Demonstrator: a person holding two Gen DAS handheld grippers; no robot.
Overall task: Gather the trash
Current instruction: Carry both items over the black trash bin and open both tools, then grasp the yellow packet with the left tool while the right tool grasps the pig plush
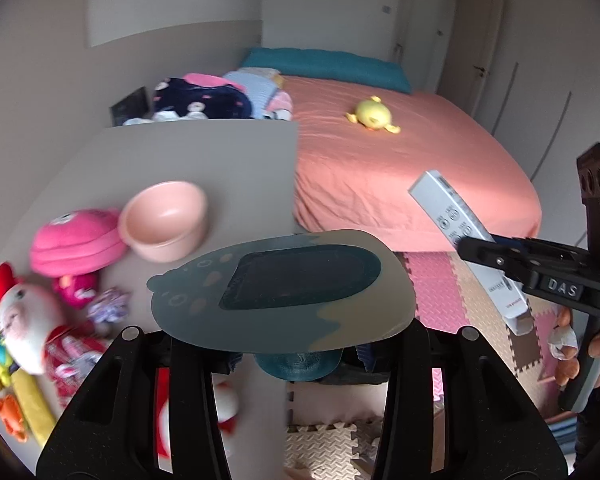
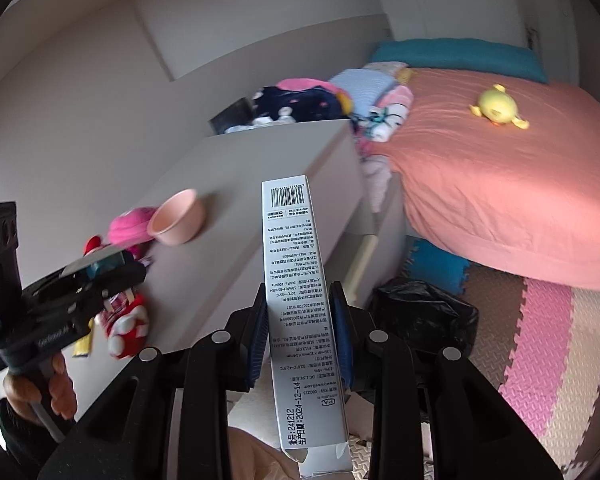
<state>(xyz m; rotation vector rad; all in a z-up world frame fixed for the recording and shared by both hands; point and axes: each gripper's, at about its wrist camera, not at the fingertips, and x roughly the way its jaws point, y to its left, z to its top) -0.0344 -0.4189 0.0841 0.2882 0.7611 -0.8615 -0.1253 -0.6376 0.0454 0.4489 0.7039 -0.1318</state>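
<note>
Soft daylight, strong fisheye bending, smeared left side.

We saw even, fairly dim light, brightest on the pink bed [image 1: 412,168], whose folds cast only faint shadows. Left of the bed, the pink bowl [image 1: 165,220] and plush toys [image 1: 40,312] were motion-blurred. Nearer the lens, the white box [image 2: 300,300] stayed sharp. Walls curved outward and the corners fell black in both views.
</note>
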